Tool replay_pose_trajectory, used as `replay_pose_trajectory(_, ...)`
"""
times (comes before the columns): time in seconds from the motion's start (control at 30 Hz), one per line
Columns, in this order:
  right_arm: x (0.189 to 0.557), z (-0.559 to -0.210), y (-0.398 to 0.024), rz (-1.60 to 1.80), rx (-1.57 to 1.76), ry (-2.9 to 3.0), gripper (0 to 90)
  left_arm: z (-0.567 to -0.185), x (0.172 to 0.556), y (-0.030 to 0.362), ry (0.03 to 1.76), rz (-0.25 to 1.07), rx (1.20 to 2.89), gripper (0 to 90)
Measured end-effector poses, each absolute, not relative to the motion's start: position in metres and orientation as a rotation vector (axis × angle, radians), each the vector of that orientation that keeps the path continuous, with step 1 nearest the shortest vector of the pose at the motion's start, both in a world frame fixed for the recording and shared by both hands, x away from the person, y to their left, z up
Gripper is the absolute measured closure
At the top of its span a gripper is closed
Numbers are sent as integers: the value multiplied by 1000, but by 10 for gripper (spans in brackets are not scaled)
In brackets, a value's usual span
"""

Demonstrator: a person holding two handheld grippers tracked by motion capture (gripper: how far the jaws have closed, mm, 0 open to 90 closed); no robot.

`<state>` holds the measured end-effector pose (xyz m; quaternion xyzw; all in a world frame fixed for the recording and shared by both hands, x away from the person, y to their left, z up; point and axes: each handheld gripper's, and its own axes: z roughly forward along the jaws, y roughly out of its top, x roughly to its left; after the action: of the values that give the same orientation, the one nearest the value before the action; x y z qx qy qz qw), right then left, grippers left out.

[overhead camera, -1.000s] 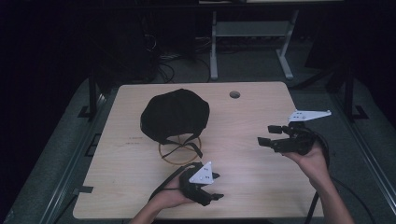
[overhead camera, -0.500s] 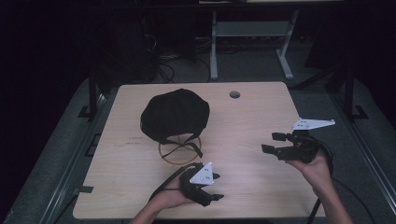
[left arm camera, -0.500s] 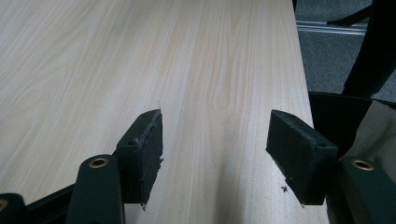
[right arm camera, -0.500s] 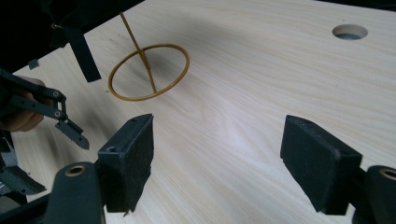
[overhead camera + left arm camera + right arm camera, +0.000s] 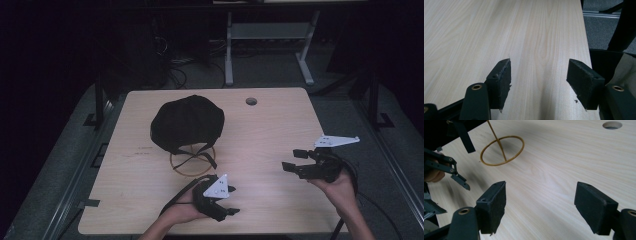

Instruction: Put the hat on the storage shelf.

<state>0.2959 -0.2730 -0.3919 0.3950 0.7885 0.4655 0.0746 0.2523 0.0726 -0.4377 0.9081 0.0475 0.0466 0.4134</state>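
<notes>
Table (image 5: 150,200): light wood top with a round cable hole (image 5: 251,101) near its far edge. All positions below are referenced to the black cap (image 5: 187,125).

Black cap: sits on a thin wire stand (image 5: 192,160), left of the table's centre and toward the far side. The stand's ring base rests flat on the wood just in front of the cap, with black straps (image 5: 200,152) hanging down across it. In the right gripper view the ring base (image 5: 502,150) appears at upper left, with one upright wire rising from it and a strap end (image 5: 464,137) beside it.

Left gripper (image 5: 227,212): held in the left hand (image 5: 182,212), in front of the cap and past the ring base, near the table's near edge. Jaws are spread wide with only bare wood between them, as the left gripper view (image 5: 539,80) confirms; nothing is gripped. Its grey plate (image 5: 218,187) faces up.

Right gripper (image 5: 295,162): held in the right hand (image 5: 340,187), well to the right of the cap and nearer the person, close to the table's right edge. Jaws point back toward the cap. They stand wide apart and empty in the right gripper view (image 5: 540,205), above bare wood. Its grey plate (image 5: 336,141) projects to the right.

Cable hole: behind and to the right of the cap.
</notes>
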Motion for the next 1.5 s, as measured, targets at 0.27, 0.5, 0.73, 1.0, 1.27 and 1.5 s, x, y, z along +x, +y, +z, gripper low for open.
replay_pose_trajectory(0.27, 289, -399, -278, 1394, 1192, 2355, 245, -438, 252, 73, 124, 116, 2279, 359)
replay_pose_trajectory(0.5, 283, -405, -281, 1396, 1205, 2346, 243, -438, 253, 73, 122, 118, 2281, 359)
replay_pose_trajectory(0.73, 277, -409, -282, 1375, 1192, 2346, 241, -438, 253, 73, 122, 118, 2281, 359)
replay_pose_trajectory(1.0, 271, -416, -284, 1364, 1205, 2346, 237, -438, 253, 73, 128, 117, 2282, 347)
replay_pose_trajectory(1.27, 264, -423, -287, 1344, 1234, 2348, 230, -438, 253, 73, 126, 116, 2286, 347)
replay_pose_trajectory(1.5, 258, -431, -290, 1343, 1246, 2344, 226, -438, 253, 73, 131, 116, 2286, 345)
